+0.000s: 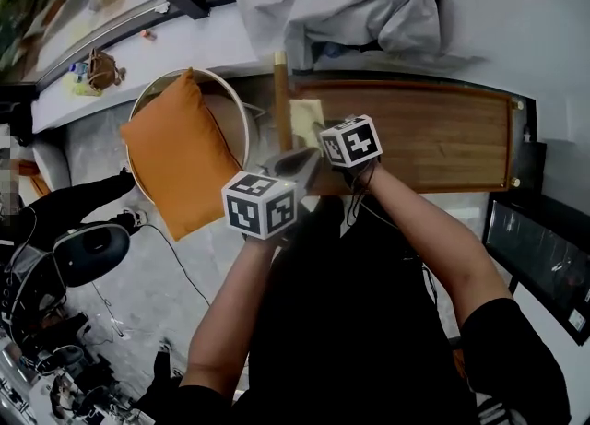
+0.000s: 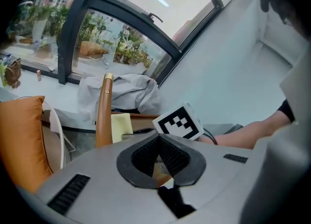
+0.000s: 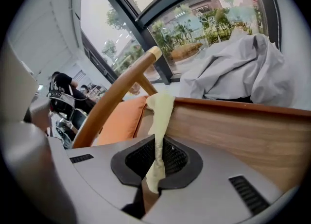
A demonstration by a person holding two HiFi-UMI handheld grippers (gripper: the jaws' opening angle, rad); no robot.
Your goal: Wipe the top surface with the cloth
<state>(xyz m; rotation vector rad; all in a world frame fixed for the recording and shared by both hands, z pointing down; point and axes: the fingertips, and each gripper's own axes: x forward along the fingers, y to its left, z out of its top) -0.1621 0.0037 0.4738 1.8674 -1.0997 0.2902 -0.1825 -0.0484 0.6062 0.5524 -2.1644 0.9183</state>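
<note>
Fingers (image 3: 176,159) of the right gripper (image 3: 156,143) pinch a thin fold of pale yellow cloth (image 3: 159,116) draped over the brown wooden top (image 3: 233,135) at 12 o'clock, so it may slip out mid-wipe; the left gripper (image 2: 158,140) has its fingers pressed together, empty.

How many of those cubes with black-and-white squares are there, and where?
2. One cube rides on the left tongs, beside the orange cushion; the other cube rides on the right tongs, over the wooden top. None seems hidden.

Yellow cloth (image 3: 158,135), pinched in right tongs (image 3: 154,162), seemingly touches wooden top surface (image 1: 433,133).
</note>
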